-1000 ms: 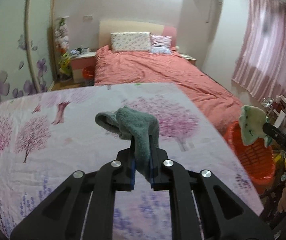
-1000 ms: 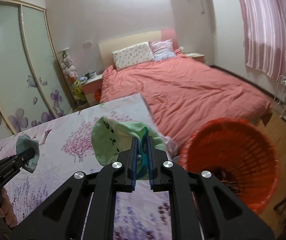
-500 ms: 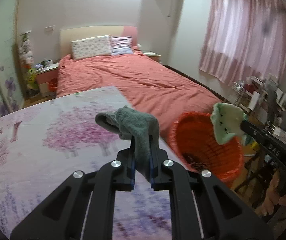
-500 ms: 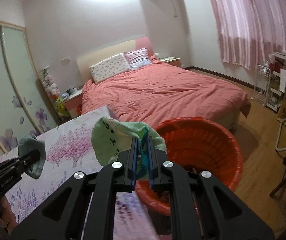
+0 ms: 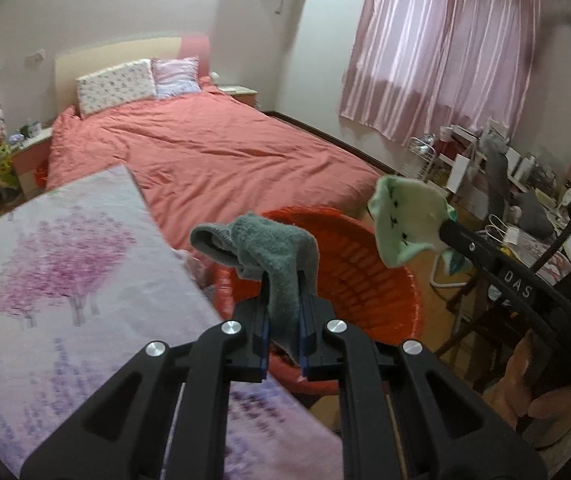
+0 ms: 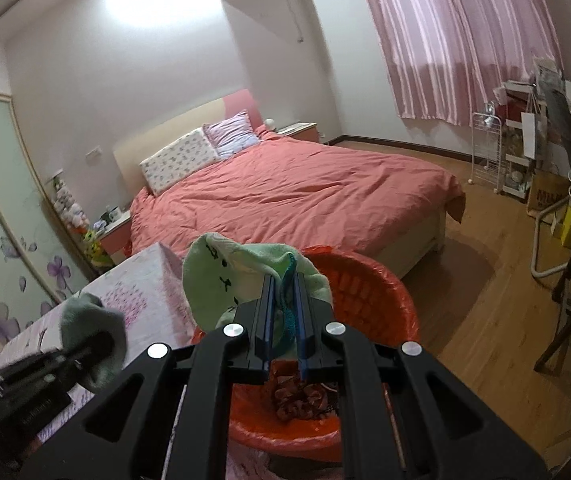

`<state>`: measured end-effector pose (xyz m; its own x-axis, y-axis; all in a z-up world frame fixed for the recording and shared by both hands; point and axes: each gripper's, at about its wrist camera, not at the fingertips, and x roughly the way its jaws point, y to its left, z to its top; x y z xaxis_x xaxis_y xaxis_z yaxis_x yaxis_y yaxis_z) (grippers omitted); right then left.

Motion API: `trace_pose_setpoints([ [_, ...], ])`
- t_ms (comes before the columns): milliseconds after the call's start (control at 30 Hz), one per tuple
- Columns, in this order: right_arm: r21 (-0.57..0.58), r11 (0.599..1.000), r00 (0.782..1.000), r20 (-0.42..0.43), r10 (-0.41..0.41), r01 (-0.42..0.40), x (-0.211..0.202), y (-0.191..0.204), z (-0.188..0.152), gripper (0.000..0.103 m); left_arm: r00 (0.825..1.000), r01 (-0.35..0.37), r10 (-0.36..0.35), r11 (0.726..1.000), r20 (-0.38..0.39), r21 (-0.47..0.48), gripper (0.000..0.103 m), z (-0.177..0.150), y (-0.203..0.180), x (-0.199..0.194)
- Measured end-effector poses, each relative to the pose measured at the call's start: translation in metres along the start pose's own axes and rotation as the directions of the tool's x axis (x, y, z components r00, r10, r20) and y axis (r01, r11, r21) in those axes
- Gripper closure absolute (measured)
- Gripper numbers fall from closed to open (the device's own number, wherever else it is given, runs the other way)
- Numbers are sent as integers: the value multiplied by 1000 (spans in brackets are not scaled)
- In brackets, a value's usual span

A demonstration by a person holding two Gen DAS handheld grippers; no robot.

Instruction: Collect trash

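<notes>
My left gripper (image 5: pixel 283 332) is shut on a grey-green sock (image 5: pixel 273 256) and holds it at the near rim of the orange basket (image 5: pixel 365 276). My right gripper (image 6: pixel 283 328) is shut on a light green sock (image 6: pixel 225 276) with black marks, above the orange basket (image 6: pixel 369 292). The right gripper and its light green sock (image 5: pixel 401 220) also show in the left wrist view, over the basket's right side. The left gripper with the grey-green sock (image 6: pixel 93 332) shows in the right wrist view at lower left. Crumpled trash (image 6: pixel 301 396) lies in the basket's bottom.
A table with a pink tree-print cloth (image 5: pixel 65 280) stands left of the basket. A bed with a salmon cover (image 5: pixel 213 160) lies behind. Cluttered shelves and a chair (image 5: pixel 505 200) stand at the right on the wooden floor (image 6: pixel 485 292).
Both grippers have swung right from above the table toward the orange basket, each carrying its sock. The basket now lies right below the fingers.
</notes>
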<state>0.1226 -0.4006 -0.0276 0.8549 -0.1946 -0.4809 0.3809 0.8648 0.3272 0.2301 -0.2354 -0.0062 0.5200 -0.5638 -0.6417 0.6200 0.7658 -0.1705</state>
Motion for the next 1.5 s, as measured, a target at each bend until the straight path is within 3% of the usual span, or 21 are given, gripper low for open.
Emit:
trace_pose_setpoints([
  [267,49,999,1000,-29,-5,7,20,-17,0,93,998,13,-12,1000,-64,5,89,-1,-16,47],
  [400,53,999,998,-65,14,-11,28,-22,-2,87,997,-22,22,1000,-73,0,65,-2,-15,60],
  [567,43,999,996,-82,28,-25,26,-25,-6,60,995,-58,57,998,-81,-3,61,-6,-4,61],
  [700,1,1000,998,-60,11,-10,10,-21,-10,48,993,-91,90,996,-74,-3,58,-9,5,50],
  [900,-120,992,998,59,-26,33,-39,-1,-17,15,987,-157,157,987,26,8,29,-22,13,-5],
  [1033,-198,977,988,145,-51,79,-74,19,-27,2,973,-209,210,978,92,-25,10,-39,21,-53],
  [1133,-232,965,980,180,-82,123,-93,34,-34,2,961,-246,251,968,116,-59,5,-54,29,-85],
  [1267,-235,965,979,191,-72,117,-115,45,-44,2,935,-318,330,943,133,-99,4,-77,37,-121],
  [1500,-250,962,982,177,-69,113,-142,60,-66,2,870,-446,468,881,154,-157,4,-123,44,-176],
])
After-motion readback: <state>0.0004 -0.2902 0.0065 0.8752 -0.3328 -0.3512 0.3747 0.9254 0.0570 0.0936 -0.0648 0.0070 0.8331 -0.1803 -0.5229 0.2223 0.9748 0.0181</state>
